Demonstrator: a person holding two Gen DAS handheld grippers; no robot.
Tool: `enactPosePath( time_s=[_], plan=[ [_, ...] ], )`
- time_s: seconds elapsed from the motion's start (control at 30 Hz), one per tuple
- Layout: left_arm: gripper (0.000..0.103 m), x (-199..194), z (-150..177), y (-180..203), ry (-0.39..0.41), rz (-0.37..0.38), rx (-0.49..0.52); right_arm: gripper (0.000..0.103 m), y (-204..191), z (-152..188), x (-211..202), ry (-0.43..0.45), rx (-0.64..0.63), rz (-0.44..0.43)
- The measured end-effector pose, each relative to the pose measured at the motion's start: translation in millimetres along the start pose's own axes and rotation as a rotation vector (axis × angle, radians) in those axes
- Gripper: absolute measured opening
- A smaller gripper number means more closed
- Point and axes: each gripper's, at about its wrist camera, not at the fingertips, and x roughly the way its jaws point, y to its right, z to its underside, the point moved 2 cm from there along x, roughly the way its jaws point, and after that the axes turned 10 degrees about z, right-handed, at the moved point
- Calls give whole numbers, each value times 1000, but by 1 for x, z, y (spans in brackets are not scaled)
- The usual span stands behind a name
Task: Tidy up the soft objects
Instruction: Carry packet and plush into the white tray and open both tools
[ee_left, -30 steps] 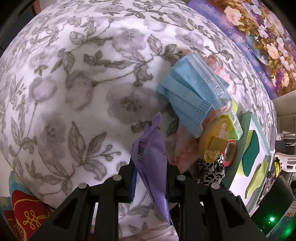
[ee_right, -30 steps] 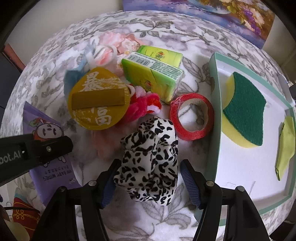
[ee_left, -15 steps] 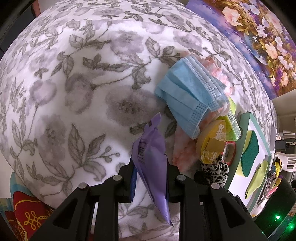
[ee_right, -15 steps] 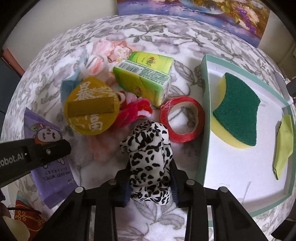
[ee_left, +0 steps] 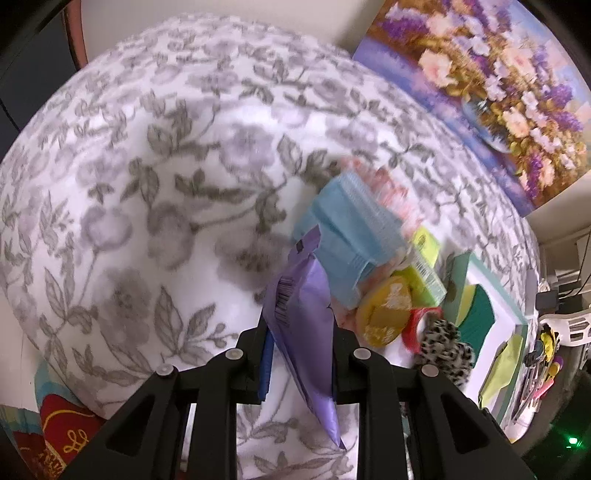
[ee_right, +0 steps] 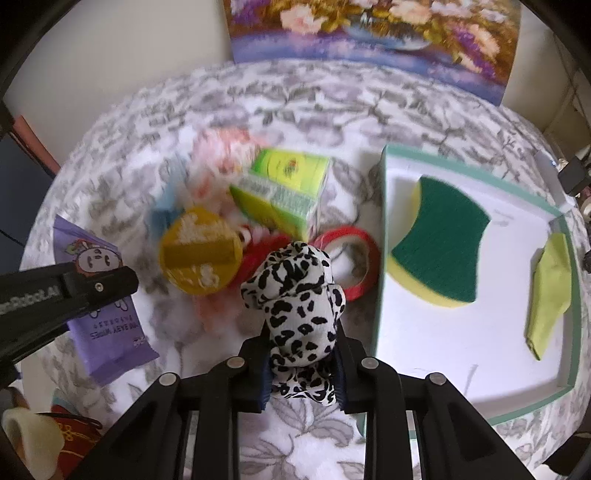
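A purple wet-wipes packet (ee_left: 303, 321) hangs clamped in my left gripper (ee_left: 299, 354), lifted off the floral cloth. My right gripper (ee_right: 301, 369) has its jaws closing, and the pads press on a leopard-print scrunchie (ee_right: 295, 291) bunched between them. To the right stands a white tray with a teal rim (ee_right: 380, 258); a green-and-yellow sponge (ee_right: 439, 240) and a yellow-green cloth (ee_right: 550, 291) lie in it. A blue face mask (ee_left: 347, 236) and a pink cloth (ee_right: 218, 151) rest in the pile beyond the grippers.
In the pile are also a green tissue pack (ee_right: 284, 195), a yellow round lid (ee_right: 199, 258) and a red tape ring (ee_right: 365, 258). A flower painting (ee_right: 369, 29) leans at the back wall. The floral-covered table (ee_left: 147, 184) drops off at the left.
My right jaws closed from wide apart onto the leopard scrunchie and raised it. Both grippers rose, so the pile looks smaller. The purple packet stayed in the left grip.
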Motion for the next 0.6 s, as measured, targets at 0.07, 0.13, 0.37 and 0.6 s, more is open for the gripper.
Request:
enactPosePath(
  time_s=[0.07, 0.13, 0.37, 0.6],
  plan=[
    [25, -8, -1, 3, 29, -3, 15, 27, 5, -2, -12, 28, 14, -10],
    [25, -14, -1, 6, 53, -3, 27, 27, 11, -5, -24, 58, 35, -16],
    [24, -28, 0, 27, 118, -3, 94, 27, 26, -6, -52, 127, 89, -4],
    [25, -23, 16, 60, 126, -19, 192, 27, 60, -7, -52, 123, 186, 12]
  ],
)
